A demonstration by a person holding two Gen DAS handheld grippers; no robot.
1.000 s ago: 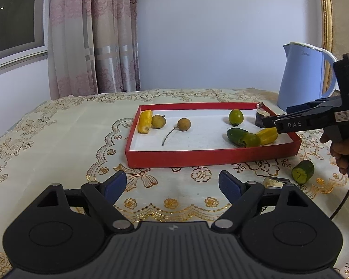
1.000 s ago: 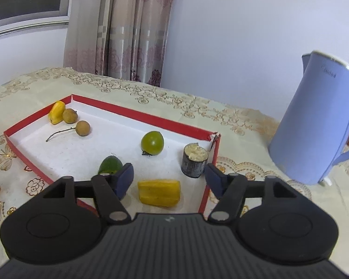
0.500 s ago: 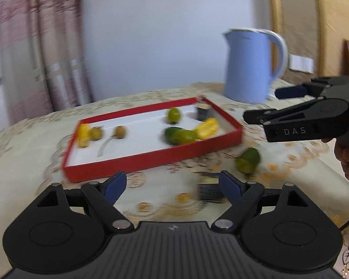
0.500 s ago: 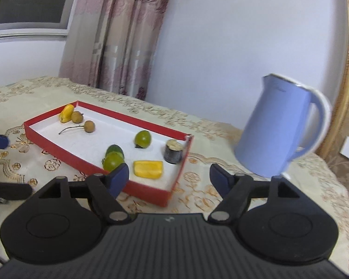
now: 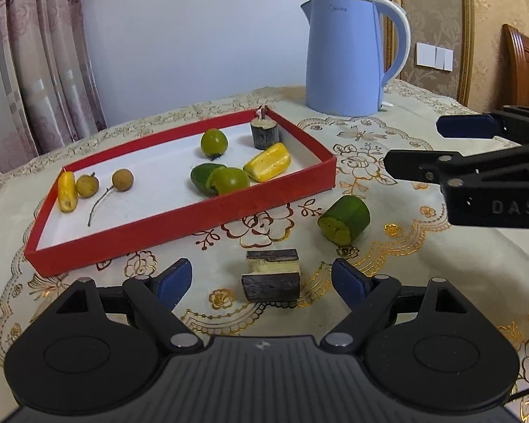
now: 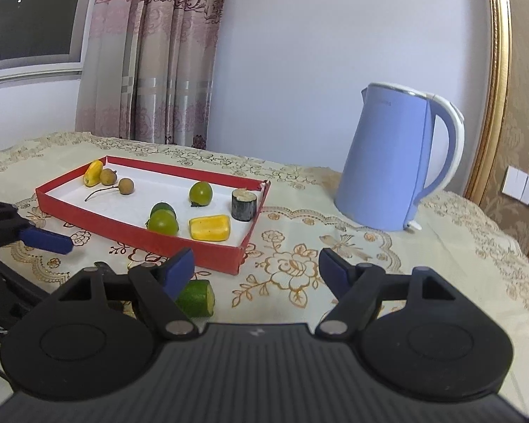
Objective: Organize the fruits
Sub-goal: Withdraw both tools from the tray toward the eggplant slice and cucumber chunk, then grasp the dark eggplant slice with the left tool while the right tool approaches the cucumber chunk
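The white letters "DAS" are read on the side of the black two-finger right gripper; small grey lettering on the pale blue plastic kettle stays illegible

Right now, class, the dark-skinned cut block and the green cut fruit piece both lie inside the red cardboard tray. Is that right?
Not quite. The dark-skinned cut block and green cut fruit piece lie on the tablecloth, outside the red cardboard tray, as the left wrist view shows.

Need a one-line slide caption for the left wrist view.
Open left gripper lined up on a dark-skinned cut piece beside a green chunk, both outside the red tray.
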